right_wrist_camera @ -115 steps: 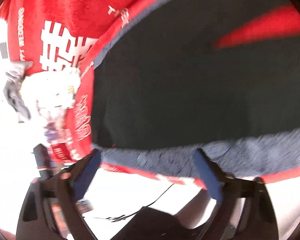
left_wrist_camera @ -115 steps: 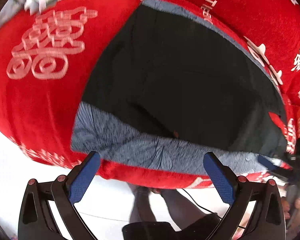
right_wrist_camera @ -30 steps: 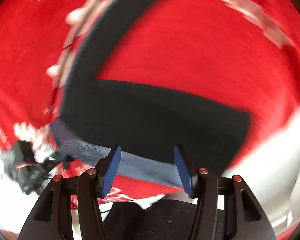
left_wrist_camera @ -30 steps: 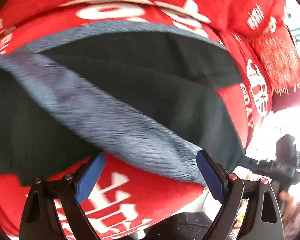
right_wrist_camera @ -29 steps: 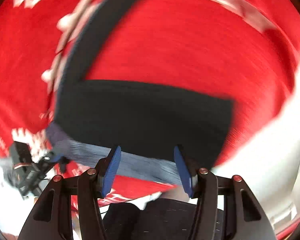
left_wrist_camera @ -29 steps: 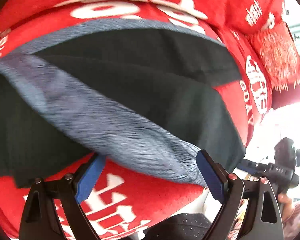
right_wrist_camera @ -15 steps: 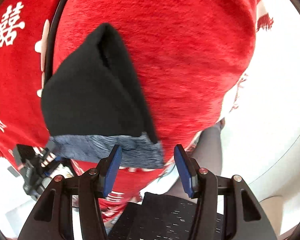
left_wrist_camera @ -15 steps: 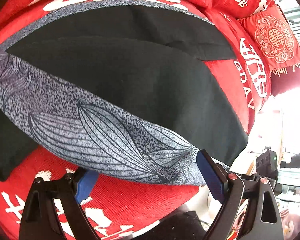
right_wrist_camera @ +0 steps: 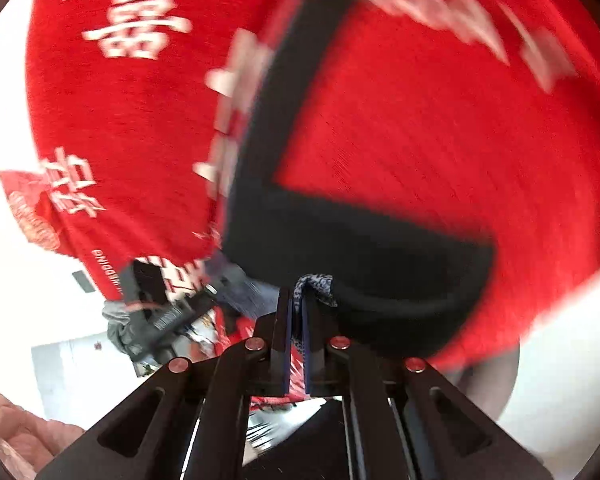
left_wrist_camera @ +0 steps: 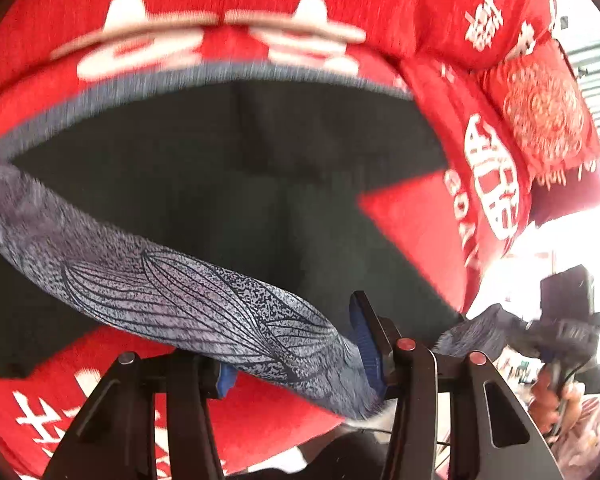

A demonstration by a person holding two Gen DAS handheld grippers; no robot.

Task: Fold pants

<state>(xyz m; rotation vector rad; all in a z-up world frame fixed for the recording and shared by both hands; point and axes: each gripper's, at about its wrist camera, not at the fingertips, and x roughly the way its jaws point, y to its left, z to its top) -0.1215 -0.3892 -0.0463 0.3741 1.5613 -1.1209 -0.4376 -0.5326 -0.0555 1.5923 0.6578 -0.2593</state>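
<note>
Mid-fold: right gripper (right_wrist_camera: 296, 312) clamped tight on the pants' (left_wrist_camera: 220, 184) patterned waistband (left_wrist_camera: 188, 296) — left gripper (left_wrist_camera: 292, 356) closing around it. Next, presumably: carry across evenly.

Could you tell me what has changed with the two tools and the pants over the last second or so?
The right tool has shut on the patterned waistband at one end, which it only straddled before. The left tool is closing, with the waistband now lying between its fingers rather than just ahead of them. The black pants are still spread on the red blanket.
</note>
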